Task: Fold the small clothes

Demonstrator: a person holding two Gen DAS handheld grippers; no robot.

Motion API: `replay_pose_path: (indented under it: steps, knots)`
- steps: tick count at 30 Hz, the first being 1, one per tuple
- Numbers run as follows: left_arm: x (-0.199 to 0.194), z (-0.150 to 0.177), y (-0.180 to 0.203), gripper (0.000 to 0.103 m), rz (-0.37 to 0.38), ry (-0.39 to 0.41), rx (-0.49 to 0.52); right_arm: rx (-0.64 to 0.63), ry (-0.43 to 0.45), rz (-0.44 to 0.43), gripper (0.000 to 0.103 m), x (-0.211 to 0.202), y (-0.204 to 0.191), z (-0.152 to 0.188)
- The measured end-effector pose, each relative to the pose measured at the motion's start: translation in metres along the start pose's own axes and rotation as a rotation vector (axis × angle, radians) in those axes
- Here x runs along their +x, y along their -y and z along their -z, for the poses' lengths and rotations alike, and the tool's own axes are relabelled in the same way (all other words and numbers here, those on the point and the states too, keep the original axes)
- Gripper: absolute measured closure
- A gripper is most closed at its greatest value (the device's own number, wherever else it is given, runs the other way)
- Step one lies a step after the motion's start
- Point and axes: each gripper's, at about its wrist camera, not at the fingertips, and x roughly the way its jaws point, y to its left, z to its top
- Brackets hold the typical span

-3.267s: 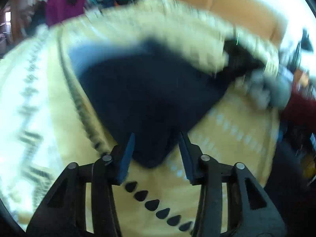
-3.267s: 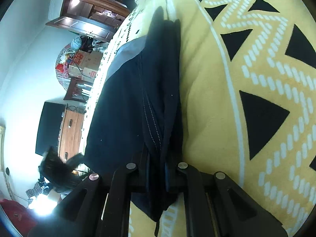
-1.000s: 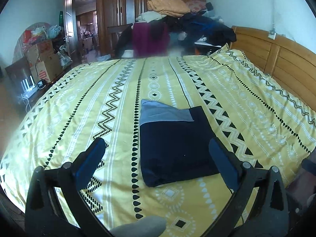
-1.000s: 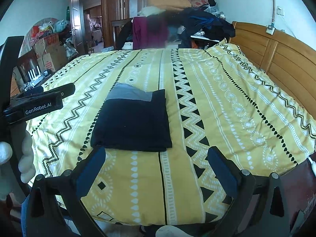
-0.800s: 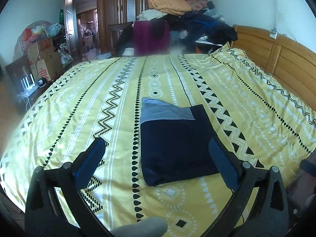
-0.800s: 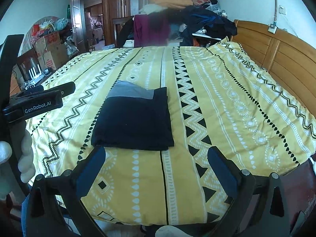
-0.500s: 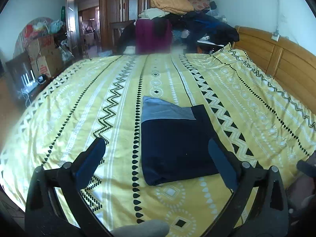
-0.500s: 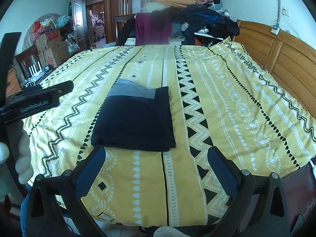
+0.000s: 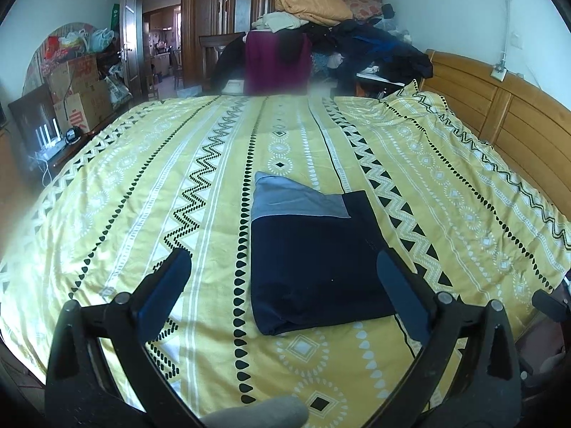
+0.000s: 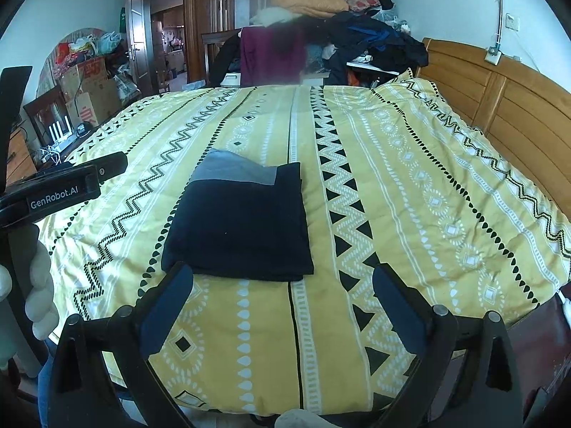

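navy cloth with a grey band, the folded garment (image 9: 314, 253), is seen from the left wrist lying flat as a neat rectangle on the yellow patterned bedspread (image 9: 150, 185), near the front edge of the bed. the left tool (image 9: 285, 278) is held above the near edge with its fingers spread wide and released, nothing between them; the garment is framed between the two blue pads without being touched. a wooden headboard (image 9: 499, 114) is seen along the right, and a pile of clothes (image 9: 314, 10) is stacked beyond the far side of the bed.

from the right wrist, the same folded garment (image 10: 239, 221) is seen left of centre on the bedspread (image 10: 410, 185), its grey band at the far end. the right tool (image 10: 283, 285) is likewise spread apart and empty, held clear of the cloth. at the left edge the body of the left tool (image 10: 60, 189) is seen, gripped by a gloved hand (image 10: 39, 285). cardboard boxes (image 10: 85, 92) are stacked by the doorway.
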Motion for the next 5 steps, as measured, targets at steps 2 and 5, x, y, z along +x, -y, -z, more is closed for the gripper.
replay_pose_path:
  steps: [2,5]
  knots:
    - [0.0011,-0.0006,-0.0011,0.000,0.008,-0.005,-0.012,-0.006,0.010,0.012,0.000,-0.0029,-0.0009,0.0012]
    - [-0.0062,-0.0013,-0.0014,0.000,-0.005,0.040,-0.021,0.003,0.012,0.004,0.000,-0.0049,0.0004,0.0012]
